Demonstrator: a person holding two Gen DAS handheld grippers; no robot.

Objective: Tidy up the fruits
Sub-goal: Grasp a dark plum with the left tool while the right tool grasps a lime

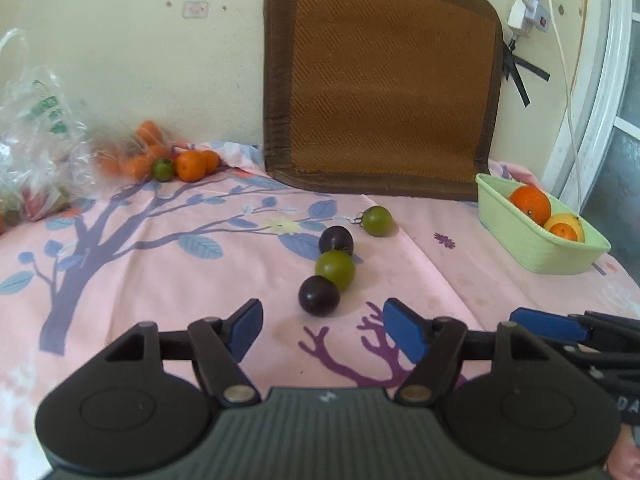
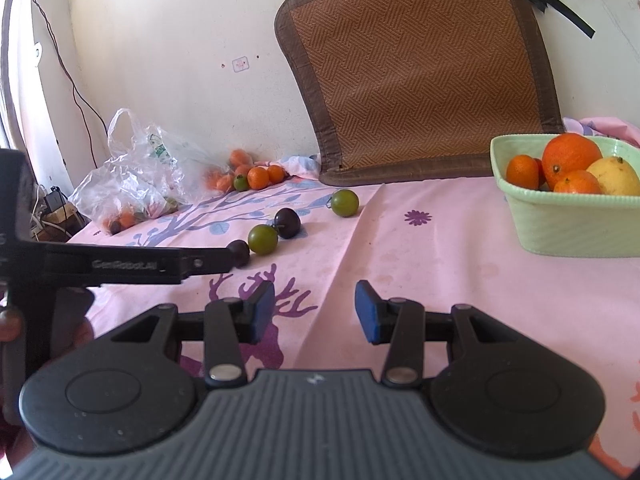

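Observation:
On the pink sheet lies a row of small fruits: a dark plum [image 1: 319, 295], a green one [image 1: 335, 269], another dark plum [image 1: 336, 241] and a green fruit with a stem [image 1: 377, 221]. My left gripper [image 1: 322, 330] stands open just short of the nearest dark plum, nothing between its blue pads. A light green basket [image 1: 516, 236] at the right holds oranges and a yellow fruit. My right gripper [image 2: 315, 312] is open over bare sheet, the basket [image 2: 560, 224] to its right. The left gripper's arm [image 2: 132, 266] reaches to the dark plum [image 2: 239, 252].
A clear plastic bag [image 2: 132, 176] with fruit lies at the back left, with several oranges and a green fruit [image 1: 162, 169] beside it. A brown woven mat [image 1: 380, 84] leans on the wall. Cables and a plug hang at the right wall [image 1: 524, 16].

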